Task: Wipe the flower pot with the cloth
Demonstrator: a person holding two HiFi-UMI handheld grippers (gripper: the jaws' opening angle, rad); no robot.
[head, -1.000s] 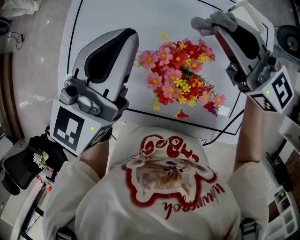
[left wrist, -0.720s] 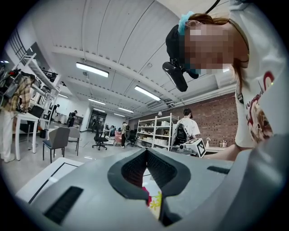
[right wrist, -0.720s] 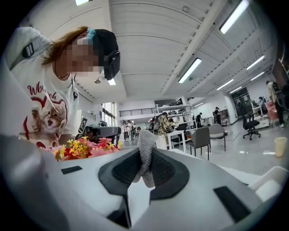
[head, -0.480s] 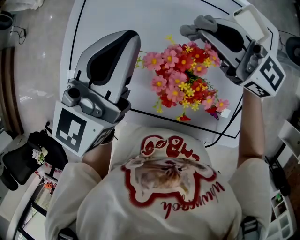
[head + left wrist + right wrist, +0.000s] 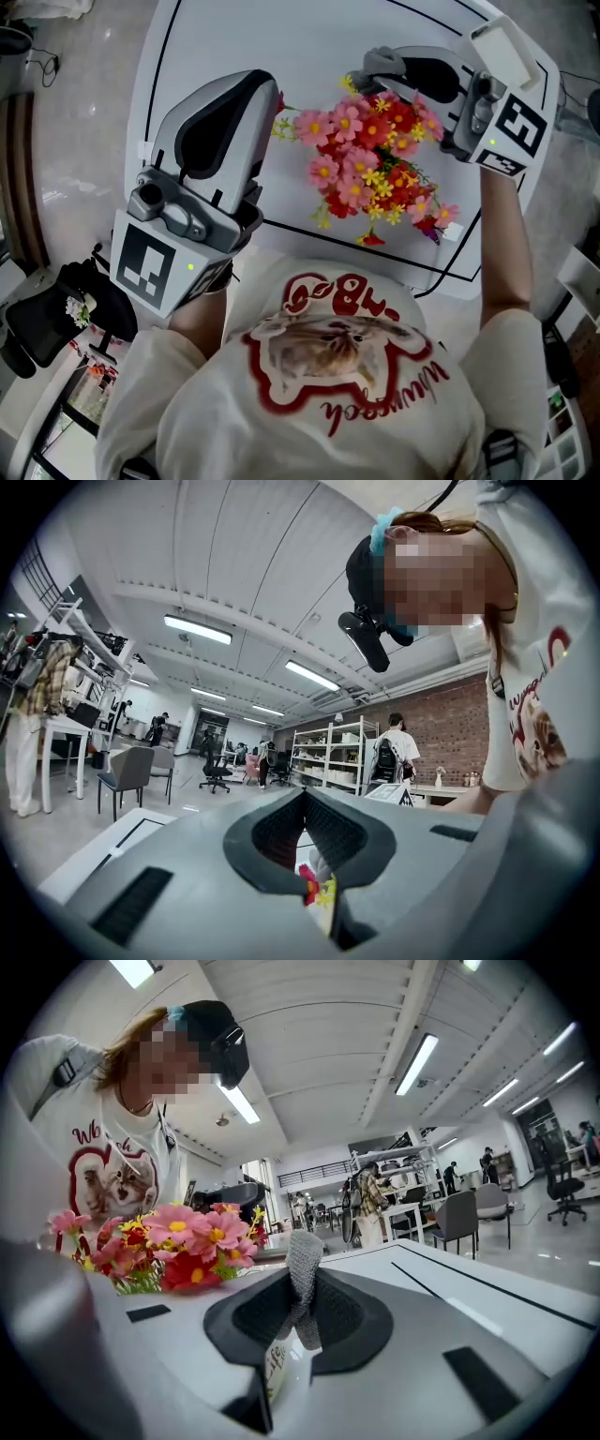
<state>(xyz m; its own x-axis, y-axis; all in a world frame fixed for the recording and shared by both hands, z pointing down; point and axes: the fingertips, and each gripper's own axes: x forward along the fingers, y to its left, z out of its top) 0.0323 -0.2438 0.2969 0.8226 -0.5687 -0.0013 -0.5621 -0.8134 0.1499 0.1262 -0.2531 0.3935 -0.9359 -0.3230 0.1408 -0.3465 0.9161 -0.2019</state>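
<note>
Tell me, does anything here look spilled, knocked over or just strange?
Nothing looks spilled, tipped or broken. The flowers sit in one bunch on the white table, and the right gripper is clamped on a grey cloth. The pot itself is hidden under the blooms.
</note>
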